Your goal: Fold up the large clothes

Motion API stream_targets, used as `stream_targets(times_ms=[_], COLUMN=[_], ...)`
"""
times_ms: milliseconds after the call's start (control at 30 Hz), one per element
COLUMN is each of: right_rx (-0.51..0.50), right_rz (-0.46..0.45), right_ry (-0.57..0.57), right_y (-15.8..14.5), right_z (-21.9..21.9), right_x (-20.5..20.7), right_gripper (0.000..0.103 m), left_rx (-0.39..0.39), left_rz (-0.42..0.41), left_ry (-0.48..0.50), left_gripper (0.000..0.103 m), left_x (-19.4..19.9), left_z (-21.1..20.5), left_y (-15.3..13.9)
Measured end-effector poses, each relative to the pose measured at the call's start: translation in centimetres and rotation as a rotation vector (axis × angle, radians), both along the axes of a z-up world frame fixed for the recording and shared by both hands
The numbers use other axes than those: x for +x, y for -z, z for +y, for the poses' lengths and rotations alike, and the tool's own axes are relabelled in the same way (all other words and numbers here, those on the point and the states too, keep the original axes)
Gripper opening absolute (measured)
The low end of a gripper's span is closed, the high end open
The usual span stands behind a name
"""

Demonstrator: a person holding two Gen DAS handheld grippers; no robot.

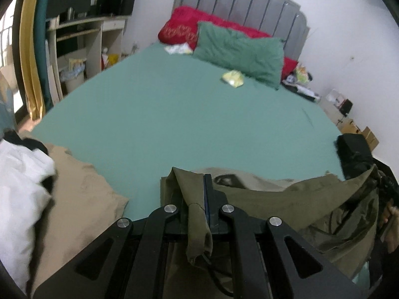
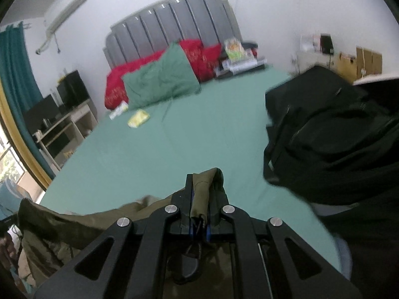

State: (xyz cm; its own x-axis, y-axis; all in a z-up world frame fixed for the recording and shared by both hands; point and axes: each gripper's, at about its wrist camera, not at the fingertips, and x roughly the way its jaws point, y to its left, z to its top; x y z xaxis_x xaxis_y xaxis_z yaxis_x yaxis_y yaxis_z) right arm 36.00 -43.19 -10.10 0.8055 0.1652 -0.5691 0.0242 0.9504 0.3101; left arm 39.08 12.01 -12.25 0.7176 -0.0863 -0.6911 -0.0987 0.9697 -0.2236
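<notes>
An olive-green garment hangs stretched between my two grippers at the near edge of the bed. My left gripper is shut on one corner of it, with cloth bunched between the jaws. My right gripper is shut on the other corner, and the garment trails off to the left in the right wrist view. Both are held a little above the green sheet.
A tan cloth and a white garment lie at the bed's near left. A black bag sits at the near right. Green pillow, red blanket and a yellow packet lie near the grey headboard.
</notes>
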Motion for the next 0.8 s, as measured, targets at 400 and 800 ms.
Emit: stream_targets(times_ms=[400,800], right_rx=[-0.077,-0.253], right_rz=[0.188,0.0], right_ry=[-0.001,-0.007], right_y=[6.3,-3.0], right_z=[2.4,4.8], right_x=[5.8,0.7], right_gripper=[0.01,0.091], left_rx=[-0.138,-0.035], left_rz=[0.201,-0.172], left_ry=[-0.04,0.052], left_gripper=[0.02,0.059], left_x=[3.5,-3.3], left_z=[2.2,-0.1], left_y=[7.3,-3.7])
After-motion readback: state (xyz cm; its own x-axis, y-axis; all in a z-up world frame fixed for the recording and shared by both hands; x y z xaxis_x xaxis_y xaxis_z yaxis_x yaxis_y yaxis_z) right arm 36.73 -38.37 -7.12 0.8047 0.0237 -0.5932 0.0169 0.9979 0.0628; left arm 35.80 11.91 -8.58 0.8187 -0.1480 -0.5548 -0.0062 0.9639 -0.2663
